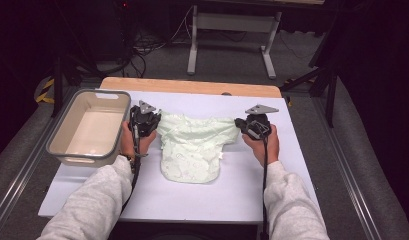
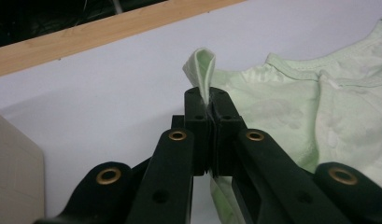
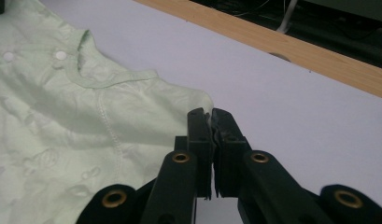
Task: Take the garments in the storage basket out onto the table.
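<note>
a: look at the left hand-held gripper [image 2: 208, 100]. its jaws are pressed together on a fold of pale green cloth, and a little loop of the fabric sticks up just past the tips.

b: yes, that's one upper corner of the baby bodysuit [image 1: 192, 145]. and the right hand-held gripper [image 3: 211, 116]?

a: same story: jaws closed tight, pinching the edge of the bodysuit at its other upper corner. in the right gripper view the cloth runs right into the gap between the tips.

b: so each hand [image 1: 129, 142] has a corner. from above, the left hand-held gripper sits at the garment's left side and the right one at its right side, with the bodysuit stretched between them.

a: the bodysuit lies mostly flat on the white worktop [image 1: 232, 190], about the middle of it, neckline toward the far edge and the rounded bottom toward the person. there's a faint printed pattern on it, and two small white snaps [image 3: 60, 55] near the collar.

b: grey sleeves [image 1: 92, 205] come in from the near side. what's beside the left hand?

a: a beige plastic basin [image 1: 89, 127] with a grey rim, standing on the left end of the worktop, just beside the left hand-held gripper. i can't see anything in it.

b: and beyond the white surface there's a strip of bare wood [image 1: 192, 86] along the far edge.
</note>
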Motion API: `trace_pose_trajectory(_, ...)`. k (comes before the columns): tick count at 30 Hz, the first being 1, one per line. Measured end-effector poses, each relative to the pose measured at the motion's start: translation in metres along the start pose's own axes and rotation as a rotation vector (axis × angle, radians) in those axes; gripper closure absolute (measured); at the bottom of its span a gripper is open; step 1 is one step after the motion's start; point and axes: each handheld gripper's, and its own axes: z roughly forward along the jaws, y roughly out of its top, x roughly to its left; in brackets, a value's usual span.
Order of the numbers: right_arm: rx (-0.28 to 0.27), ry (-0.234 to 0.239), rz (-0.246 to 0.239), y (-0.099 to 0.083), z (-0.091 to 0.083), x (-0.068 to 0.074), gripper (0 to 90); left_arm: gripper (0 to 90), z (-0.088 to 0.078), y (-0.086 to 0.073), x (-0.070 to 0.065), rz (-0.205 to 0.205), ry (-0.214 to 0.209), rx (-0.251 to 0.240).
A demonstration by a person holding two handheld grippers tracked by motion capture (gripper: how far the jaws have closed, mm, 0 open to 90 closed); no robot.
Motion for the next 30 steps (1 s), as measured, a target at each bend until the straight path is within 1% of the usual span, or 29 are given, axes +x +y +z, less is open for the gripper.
trace_pose_trajectory(3, 0.018, -0.023, -0.003, 0.000, 0.011, -0.001, 87.2, 87.4, 0.007, -0.001, 0.004, -0.006, 0.003, 0.009)
trace_pose_trajectory(4, 0.022, -0.037, -0.008, 0.000, 0.015, -0.001, 87.2, 87.1, 0.009, -0.002, 0.005, -0.010, 0.006, 0.008)
trace_pose_trajectory(8, 0.024, -0.055, 0.005, 0.000, 0.026, -0.004, 87.2, 85.1, 0.018, -0.005, 0.010, -0.014, 0.023, 0.029)
trace_pose_trajectory(10, 0.030, -0.071, 0.007, 0.000, 0.032, -0.005, 87.1, 80.8, 0.023, -0.007, 0.010, -0.024, 0.050, 0.042)
trace_pose_trajectory(12, 0.037, -0.089, 0.005, -0.002, 0.036, -0.006, 87.1, 85.9, 0.026, -0.008, 0.011, -0.032, 0.037, 0.048)
trace_pose_trajectory(14, 0.044, -0.098, 0.007, -0.003, 0.041, -0.007, 86.5, 84.7, 0.029, -0.008, 0.010, -0.020, 0.049, 0.048)
trace_pose_trajectory(15, 0.049, -0.107, 0.003, -0.005, 0.044, -0.008, 85.9, 85.1, 0.030, -0.008, 0.011, -0.014, 0.045, 0.049)
trace_pose_trajectory(17, 0.060, -0.115, 0.005, -0.007, 0.048, -0.008, 82.8, 85.9, 0.032, -0.009, 0.011, -0.011, 0.046, 0.054)
trace_pose_trajectory(18, 0.066, -0.125, 0.005, -0.008, 0.050, -0.008, 80.7, 85.6, 0.032, -0.009, 0.011, -0.018, 0.041, 0.060)
trace_pose_trajectory(20, 0.077, -0.152, -0.001, -0.009, 0.051, -0.009, 80.0, 85.7, 0.032, -0.010, 0.011, -0.021, 0.044, 0.059)
trace_pose_trajectory(21, 0.077, -0.161, 0.006, -0.010, 0.051, -0.010, 78.0, 85.5, 0.032, -0.010, 0.011, -0.020, 0.043, 0.059)
trace_pose_trajectory(23, 0.080, -0.177, 0.016, -0.013, 0.049, -0.013, 77.7, 84.0, 0.032, -0.011, 0.012, -0.011, 0.027, 0.064)
trace_pose_trajectory(24, 0.082, -0.176, 0.028, -0.015, 0.048, -0.015, 77.2, 81.6, 0.033, -0.011, 0.012, -0.014, 0.009, 0.059)
trace_pose_trajectory(25, 0.078, -0.166, 0.044, -0.017, 0.047, -0.016, 74.9, 79.0, 0.033, -0.011, 0.012, -0.014, 0.004, 0.059)
trace_pose_trajectory(26, 0.075, -0.164, 0.050, -0.019, 0.046, -0.017, 73.7, 76.6, 0.034, -0.012, 0.011, -0.014, 0.012, 0.062)
trace_pose_trajectory(27, 0.077, -0.175, 0.053, -0.021, 0.045, -0.018, 73.9, 73.0, 0.035, -0.012, 0.011, -0.011, 0.021, 0.065)
trace_pose_trajectory(29, 0.068, -0.165, 0.071, -0.023, 0.043, -0.019, 73.2, 69.0, 0.037, -0.013, 0.011, -0.020, 0.020, 0.080)
trace_pose_trajectory(30, 0.064, -0.155, 0.078, -0.023, 0.043, -0.019, 72.3, 67.9, 0.038, -0.014, 0.012, -0.018, 0.020, 0.085)
